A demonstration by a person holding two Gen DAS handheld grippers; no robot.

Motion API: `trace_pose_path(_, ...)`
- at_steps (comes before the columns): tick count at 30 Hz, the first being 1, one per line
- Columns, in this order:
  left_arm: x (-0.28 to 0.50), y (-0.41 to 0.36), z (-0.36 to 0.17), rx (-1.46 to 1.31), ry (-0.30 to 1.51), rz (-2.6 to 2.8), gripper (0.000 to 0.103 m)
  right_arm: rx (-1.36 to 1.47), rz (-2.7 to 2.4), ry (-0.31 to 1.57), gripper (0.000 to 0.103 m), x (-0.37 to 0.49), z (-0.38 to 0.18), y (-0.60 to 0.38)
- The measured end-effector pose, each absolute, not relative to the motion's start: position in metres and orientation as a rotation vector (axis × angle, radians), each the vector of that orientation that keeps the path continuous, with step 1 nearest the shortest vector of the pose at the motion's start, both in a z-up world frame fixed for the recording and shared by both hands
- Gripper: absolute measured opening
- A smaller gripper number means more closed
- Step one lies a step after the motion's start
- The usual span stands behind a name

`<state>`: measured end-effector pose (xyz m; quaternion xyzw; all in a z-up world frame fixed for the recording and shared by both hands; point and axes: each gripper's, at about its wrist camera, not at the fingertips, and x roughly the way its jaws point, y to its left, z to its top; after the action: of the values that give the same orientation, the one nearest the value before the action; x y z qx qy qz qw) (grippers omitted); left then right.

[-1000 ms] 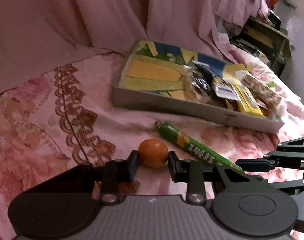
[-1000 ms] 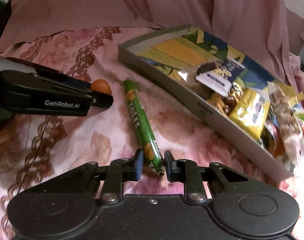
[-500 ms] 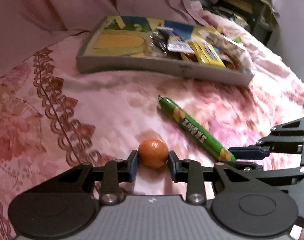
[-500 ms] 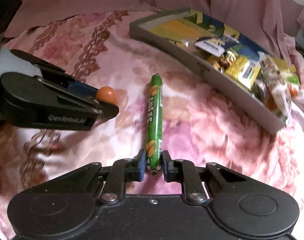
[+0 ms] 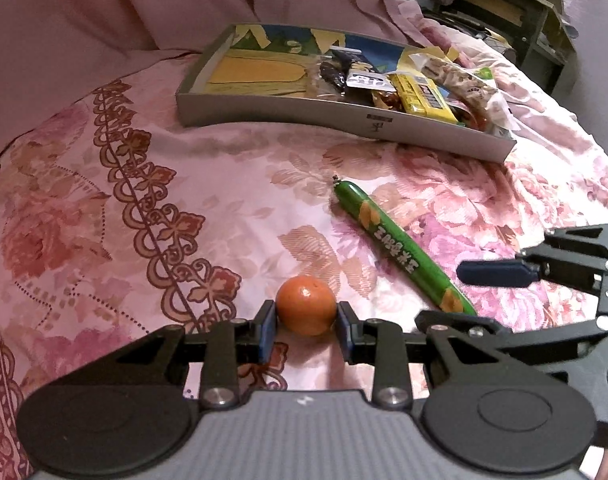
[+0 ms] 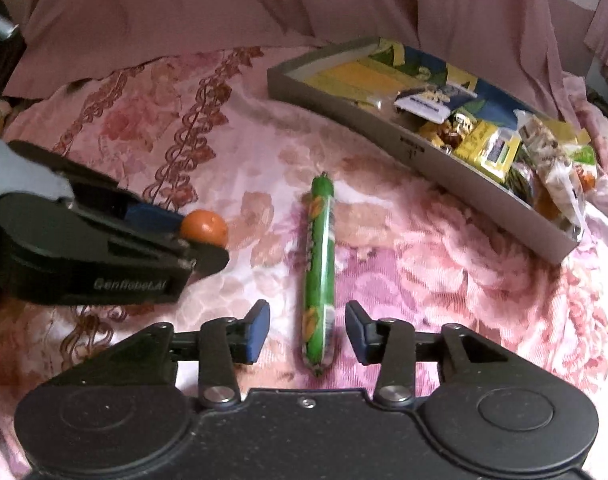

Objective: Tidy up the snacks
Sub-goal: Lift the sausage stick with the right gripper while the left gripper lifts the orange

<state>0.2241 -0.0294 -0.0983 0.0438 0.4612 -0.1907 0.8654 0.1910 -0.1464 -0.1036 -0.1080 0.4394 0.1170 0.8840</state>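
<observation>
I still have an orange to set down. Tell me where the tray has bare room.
The tray's left half is bare, bordered by its left wall and the dark packet. The right half is piled with snack packets. The left gripper holds the orange.

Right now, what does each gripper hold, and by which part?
Left gripper: small round orange fruit, pinched at its sides. Right gripper: nothing; fingers opening around green sausage stick.

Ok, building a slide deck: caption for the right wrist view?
Right gripper opening around a green sausage stick on floral cloth; snack tray beyond.
</observation>
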Motion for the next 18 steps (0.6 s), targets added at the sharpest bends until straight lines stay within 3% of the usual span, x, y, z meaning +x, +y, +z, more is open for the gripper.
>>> trace_pose_path(12, 0.224, -0.034, -0.097, 0.129, 0.967, -0.372, 0.035, -0.225, 0.203, 0.888, 0.039, 0.204, -0.116, -0.151)
trace_pose_path(18, 0.223, -0.034, -0.099, 0.145, 0.938, -0.380, 0.035, -0.289, 0.216, 0.860, 0.019, 0.197, -0.115, -0.141)
